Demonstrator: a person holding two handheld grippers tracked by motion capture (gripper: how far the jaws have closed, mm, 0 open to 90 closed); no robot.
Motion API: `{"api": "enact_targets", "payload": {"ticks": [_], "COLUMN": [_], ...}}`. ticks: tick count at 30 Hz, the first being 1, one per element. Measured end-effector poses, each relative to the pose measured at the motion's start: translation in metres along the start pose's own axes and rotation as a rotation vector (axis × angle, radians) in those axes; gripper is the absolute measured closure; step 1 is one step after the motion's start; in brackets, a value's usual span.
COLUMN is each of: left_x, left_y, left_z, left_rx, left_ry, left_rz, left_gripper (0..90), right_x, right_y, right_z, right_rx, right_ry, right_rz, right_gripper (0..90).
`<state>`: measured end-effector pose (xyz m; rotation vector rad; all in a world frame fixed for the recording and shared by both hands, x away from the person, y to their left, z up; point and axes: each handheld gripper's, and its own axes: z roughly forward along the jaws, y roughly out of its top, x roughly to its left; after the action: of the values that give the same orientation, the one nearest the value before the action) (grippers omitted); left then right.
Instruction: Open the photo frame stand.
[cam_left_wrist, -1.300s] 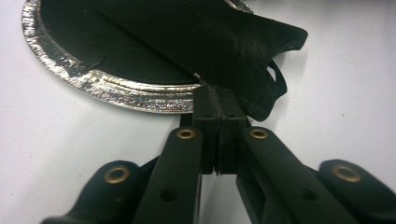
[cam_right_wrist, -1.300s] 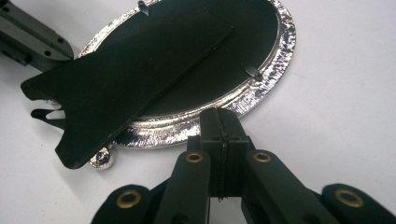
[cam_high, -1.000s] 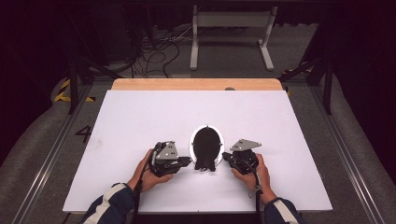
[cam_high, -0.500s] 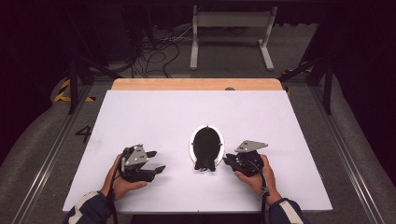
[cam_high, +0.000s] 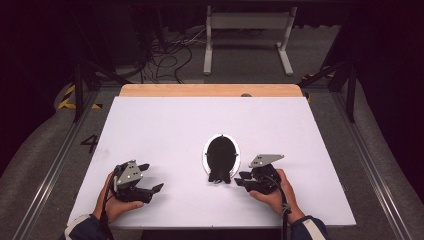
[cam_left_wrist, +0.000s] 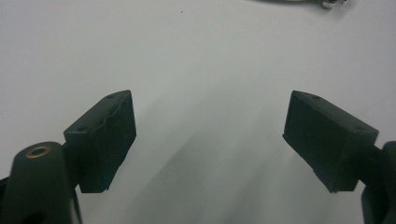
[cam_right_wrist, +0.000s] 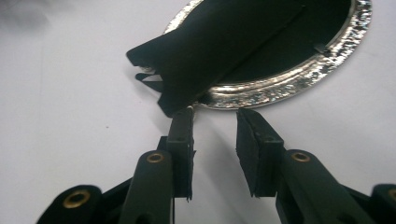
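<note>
Now the left gripper (cam_high: 148, 184) has just been opening, wide and empty; the right gripper (cam_high: 241, 178), just parting narrowly, stands beside the black cloth (cam_high: 220, 159) on the silver plate (cam_high: 205, 155).

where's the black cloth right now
In the high view the black cloth lies on the silver plate near the middle of the white table, just left of the right tool; one corner hangs over the plate's near rim.
</note>
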<state>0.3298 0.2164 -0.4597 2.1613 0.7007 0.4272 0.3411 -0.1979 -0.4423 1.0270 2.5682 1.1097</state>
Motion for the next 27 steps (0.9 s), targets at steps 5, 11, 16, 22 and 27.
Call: {"api": "enact_targets", "payload": {"ticks": [5, 11, 16, 22, 27], "left_x": [-0.003, -0.002, -0.003, -0.003, -0.003], "left_y": [0.000, 0.001, 0.000, 0.001, 0.001], "left_z": [0.000, 0.003, 0.004, 0.004, 0.004], "left_rx": [0.007, 0.009, 0.014, 0.010, 0.012], "left_ry": [0.005, -0.003, -0.006, -0.009, -0.009], "left_rz": [0.004, 0.006, -0.002, 0.001, -0.002], "left_gripper": [15.6, 15.2, 15.0, 15.0, 15.0], "right_x": [0.007, 0.014, 0.017, 0.019, 0.020], "right_y": [0.002, 0.005, 0.006, 0.006, 0.007], "right_z": [0.002, 0.006, 0.010, 0.013, 0.017], "right_rx": [0.020, 0.041, 0.064, 0.078, 0.086], "right_ry": [0.024, 0.045, 0.026, 0.023, 0.010], "right_rz": [-0.021, -0.046, -0.056, -0.065, -0.065], "right_gripper": [68.0, 69.7, 70.1, 70.1, 70.3]}}
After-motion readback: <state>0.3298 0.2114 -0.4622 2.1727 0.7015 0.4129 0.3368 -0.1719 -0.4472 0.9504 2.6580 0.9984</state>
